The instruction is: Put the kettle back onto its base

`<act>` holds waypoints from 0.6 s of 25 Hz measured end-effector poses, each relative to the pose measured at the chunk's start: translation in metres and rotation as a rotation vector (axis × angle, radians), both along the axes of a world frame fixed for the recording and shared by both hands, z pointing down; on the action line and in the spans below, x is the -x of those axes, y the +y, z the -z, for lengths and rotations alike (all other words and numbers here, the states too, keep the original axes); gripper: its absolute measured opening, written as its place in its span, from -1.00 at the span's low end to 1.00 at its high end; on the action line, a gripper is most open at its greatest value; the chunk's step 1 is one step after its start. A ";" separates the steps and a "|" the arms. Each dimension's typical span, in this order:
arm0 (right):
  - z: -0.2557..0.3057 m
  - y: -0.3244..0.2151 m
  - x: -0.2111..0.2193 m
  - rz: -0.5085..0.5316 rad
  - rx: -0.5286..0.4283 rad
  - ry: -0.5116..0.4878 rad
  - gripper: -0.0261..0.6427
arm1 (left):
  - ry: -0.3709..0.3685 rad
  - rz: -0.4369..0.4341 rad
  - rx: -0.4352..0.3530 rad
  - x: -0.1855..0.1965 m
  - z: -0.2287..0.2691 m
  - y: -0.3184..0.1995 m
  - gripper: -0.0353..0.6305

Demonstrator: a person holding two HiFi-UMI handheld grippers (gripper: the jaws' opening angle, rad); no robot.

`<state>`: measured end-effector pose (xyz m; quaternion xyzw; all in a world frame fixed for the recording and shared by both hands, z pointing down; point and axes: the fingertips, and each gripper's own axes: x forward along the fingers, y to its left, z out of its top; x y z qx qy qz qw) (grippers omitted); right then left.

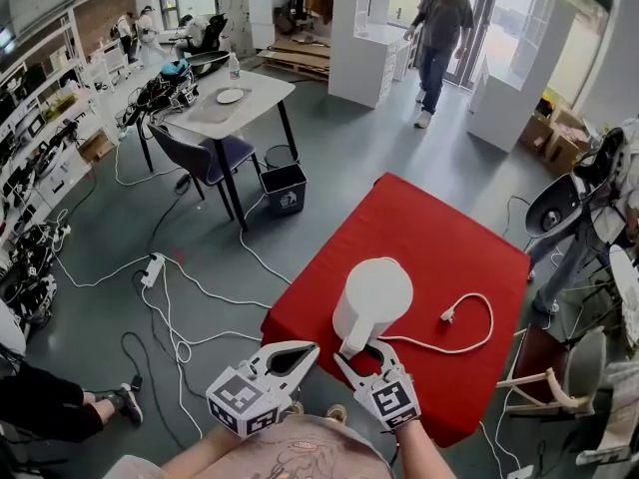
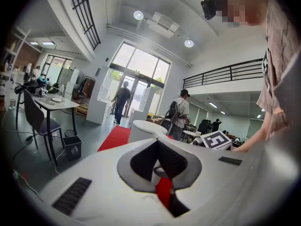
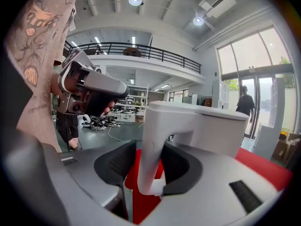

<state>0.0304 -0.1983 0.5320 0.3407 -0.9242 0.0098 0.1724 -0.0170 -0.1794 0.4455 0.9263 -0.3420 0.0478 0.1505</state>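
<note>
Straddling the handle [image 3: 150,149] of the white plastic kettle [image 1: 371,302] at six o'clock, the right gripper [image 1: 357,350] is standing spread; the left gripper [image 1: 312,347], at seven, is hovering pressed together.

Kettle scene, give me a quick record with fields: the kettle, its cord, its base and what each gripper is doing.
kettle: white kettle, upright on the red table
handle: handle sits between the right gripper's fingers, which stand open around it
left gripper: left gripper has its fingers together, empty, left of the kettle
cord: white cord loops from the kettle's foot to a loose plug on the table
base: not distinguishable under the kettle
</note>
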 end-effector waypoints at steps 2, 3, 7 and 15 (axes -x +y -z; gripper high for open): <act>0.000 0.004 -0.006 -0.020 -0.005 0.006 -0.32 | 0.001 -0.014 0.003 -0.003 -0.002 0.002 -0.92; 0.000 0.006 -0.010 -0.029 -0.005 0.009 -0.32 | 0.002 -0.021 0.004 -0.005 -0.002 0.002 -0.92; 0.007 0.018 -0.027 -0.073 0.032 -0.028 -0.55 | 0.005 -0.050 0.007 -0.013 -0.002 0.004 -0.92; 0.036 0.031 -0.047 -0.143 0.040 -0.227 -0.90 | 0.014 -0.094 0.007 -0.024 0.001 0.004 -0.92</act>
